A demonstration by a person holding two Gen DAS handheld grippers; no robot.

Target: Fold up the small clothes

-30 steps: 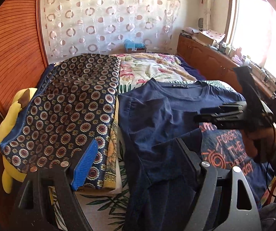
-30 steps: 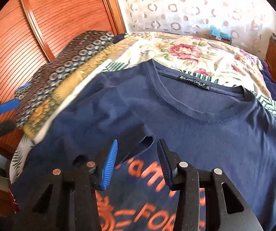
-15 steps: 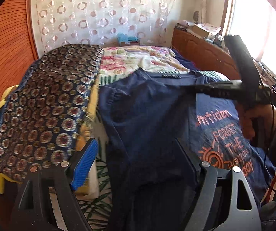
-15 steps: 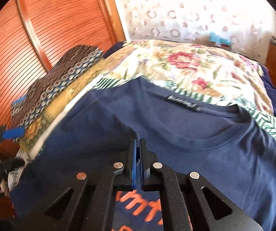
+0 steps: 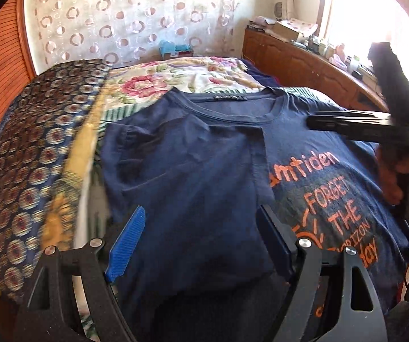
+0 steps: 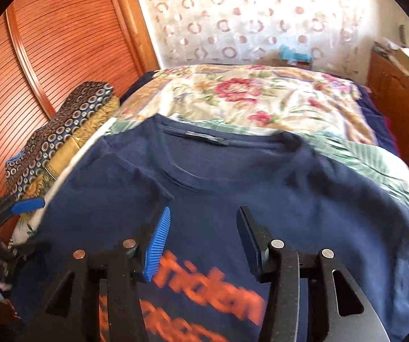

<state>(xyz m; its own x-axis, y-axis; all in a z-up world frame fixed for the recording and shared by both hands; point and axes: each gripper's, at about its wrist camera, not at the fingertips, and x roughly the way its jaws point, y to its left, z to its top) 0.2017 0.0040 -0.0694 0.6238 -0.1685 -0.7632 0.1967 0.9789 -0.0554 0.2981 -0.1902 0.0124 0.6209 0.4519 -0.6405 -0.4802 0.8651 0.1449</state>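
Note:
A navy T-shirt (image 5: 190, 171) with orange print lies face up on the bed, its left side and sleeve folded over the front. My left gripper (image 5: 201, 222) hovers open above that folded part, with nothing between its fingers. My right gripper (image 6: 204, 216) is over the chest below the collar, and its jaws are opening with no cloth between them. The folded sleeve edge (image 6: 147, 182) lies flat just left of its blue pad. In the left wrist view the right gripper (image 5: 361, 126) shows side-on at the right, with a hand (image 5: 398, 176) on its handle.
A blue patterned folded blanket (image 5: 33, 142) lies along the shirt's left side. The floral bedspread (image 5: 190, 77) stretches behind the collar. A wooden slatted wardrobe (image 6: 62, 42) stands to the left and a cluttered wooden cabinet (image 5: 304, 62) to the right under the window.
The right gripper closed on the folded sleeve edge half a second ago, and has now let go and drawn back. The left gripper moved rightward and lower over the shirt, still open.

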